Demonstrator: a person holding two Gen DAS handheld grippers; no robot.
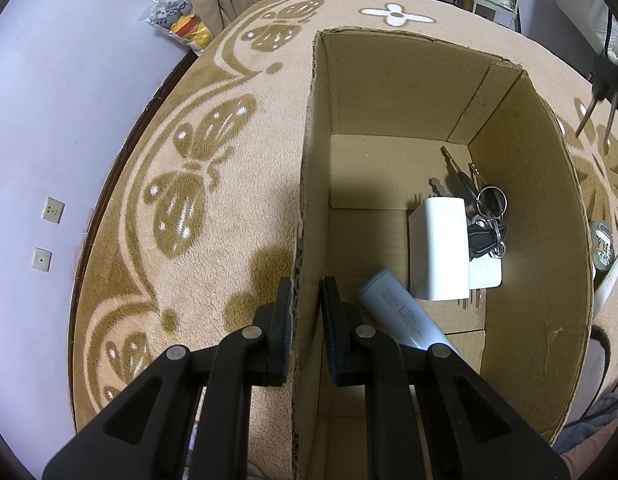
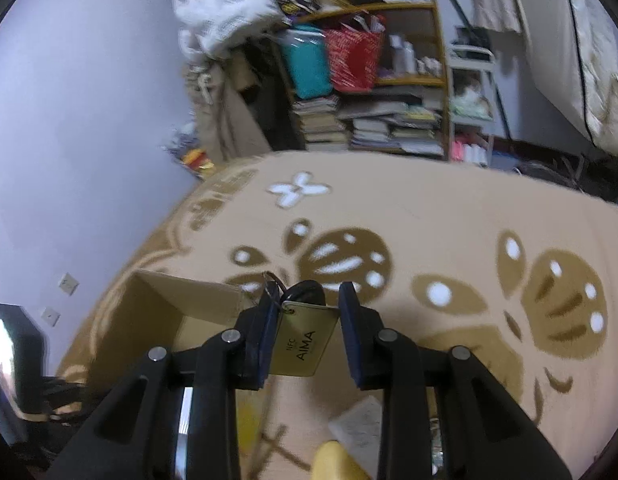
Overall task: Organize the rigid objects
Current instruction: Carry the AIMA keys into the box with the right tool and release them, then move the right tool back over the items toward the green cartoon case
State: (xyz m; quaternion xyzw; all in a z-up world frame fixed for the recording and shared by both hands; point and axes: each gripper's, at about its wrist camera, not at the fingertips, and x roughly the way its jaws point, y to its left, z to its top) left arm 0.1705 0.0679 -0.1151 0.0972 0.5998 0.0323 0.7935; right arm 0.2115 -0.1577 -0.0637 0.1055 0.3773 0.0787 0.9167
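Claws first: the left gripper (image 1: pixel 305 292) straddles the near wall of the cardboard box (image 1: pixel 389 92), one pad outside, one inside. We cannot tell whether it truly pinches, but we judge it steadies the box for loading. Inside already lie a blue power bank (image 1: pixel 401 312), a white charger (image 1: pixel 439 248) and a bunch of keys (image 1: pixel 485 216). The right gripper (image 2: pixel 307 294) is closed on a gold key tag (image 2: pixel 305 338), its ring and keys dangling ahead. It hangs above the rug (image 2: pixel 429 216), just right of the box, likely bound for it.
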